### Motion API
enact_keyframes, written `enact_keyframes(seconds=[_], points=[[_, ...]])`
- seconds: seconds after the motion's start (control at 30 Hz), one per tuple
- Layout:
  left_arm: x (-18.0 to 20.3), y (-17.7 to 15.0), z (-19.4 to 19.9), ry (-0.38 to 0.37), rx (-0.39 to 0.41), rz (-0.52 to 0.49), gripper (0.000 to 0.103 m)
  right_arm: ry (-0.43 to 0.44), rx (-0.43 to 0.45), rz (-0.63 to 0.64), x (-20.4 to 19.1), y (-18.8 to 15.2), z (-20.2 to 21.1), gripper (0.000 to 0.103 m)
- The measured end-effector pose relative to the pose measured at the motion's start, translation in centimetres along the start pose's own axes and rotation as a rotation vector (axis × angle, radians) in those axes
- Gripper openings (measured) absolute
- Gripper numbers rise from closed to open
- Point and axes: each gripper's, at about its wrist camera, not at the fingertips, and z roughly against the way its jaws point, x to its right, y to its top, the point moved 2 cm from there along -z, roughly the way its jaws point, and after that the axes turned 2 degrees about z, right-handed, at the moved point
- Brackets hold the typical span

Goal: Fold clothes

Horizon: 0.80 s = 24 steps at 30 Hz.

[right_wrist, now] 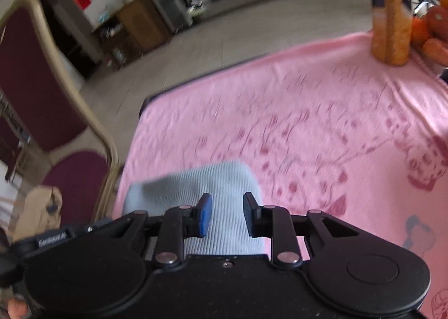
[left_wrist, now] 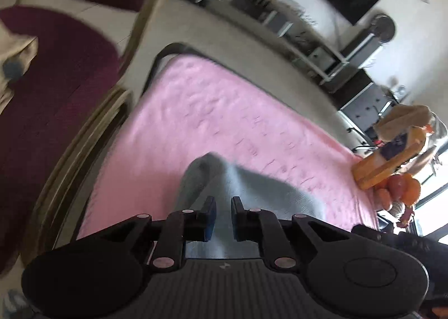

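Left gripper [left_wrist: 223, 204]: jaws stand a narrow gap apart, pale blue-grey cloth showing through the gap and running back under the gripper body. Whether the blue pads actually pinch the cloth I cannot tell; the view is motion-blurred.

Right gripper [right_wrist: 227, 201]: jaws stand wider apart, with the same ribbed cloth filling the space between and below them. The pads show no clear contact with the fabric; grip cannot be told here either.

Task item, count one: a light blue ribbed garment [right_wrist: 201, 184], bunched in a rounded heap at the near edge of the counter [right_wrist: 322, 111]. In both wrist views it lies directly beneath and just ahead of the jaws, rising to a soft peak [left_wrist: 212, 167] beyond the left fingertips.

The counter is covered with one pink blanket [left_wrist: 212, 111] printed with darker pink floral and cartoon motifs. A dark edge of the counter shows at its far corner.

At the far right end: one upright orange-yellow package [right_wrist: 390, 25], and beside it a pile of orange fruit [right_wrist: 431, 30], at least three, exact count unclear.

Beyond the counter's left edge: two maroon-upholstered chairs [right_wrist: 33, 72] with pale frames, on a grey tiled floor [right_wrist: 238, 25].
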Motion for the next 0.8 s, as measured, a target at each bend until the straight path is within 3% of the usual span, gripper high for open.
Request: enact_keyframes(seconds=[0.17,0.3,0.37,0.5,0.53,0.63,0.8], points=[[2.0,1.0,-2.8,0.005,-0.013,-0.082,0.011,-0.003,-0.014,-0.039,-0.1,1.0,-3.0,0.019],[1.9,0.7,-5.6,0.135,-0.068,-0.129,0.011,-0.026,-0.028,-0.049,-0.8,1.0,-6.5,0.018],[1.3,0.8,-6.3,0.199,-0.069,-0.141,0.017,-0.080,-0.037,-0.006,-1.2,0.9,-8.3,0.018],[-0.7,0.9,-7.2,0.326,-0.094,-0.097,0.020,-0.131,-0.058,0.034,-1.0,0.8,-10.3,0.018],[-1.4,1.0,-7.2,0.317,-0.103,-0.070,0.025,-0.135,-0.063,0.029,-0.8,0.9,-10.5,0.018],[-2.7,1.6,-5.9,0.262,-0.103,0.002,0.019,-0.122,-0.059,0.031,-0.7,1.2,-9.5,0.018],[-3.3,1.2,-0.7,0.176,-0.045,0.046,0.018,-0.048,-0.033,-0.017,-0.6,1.3,-3.5,0.019]])
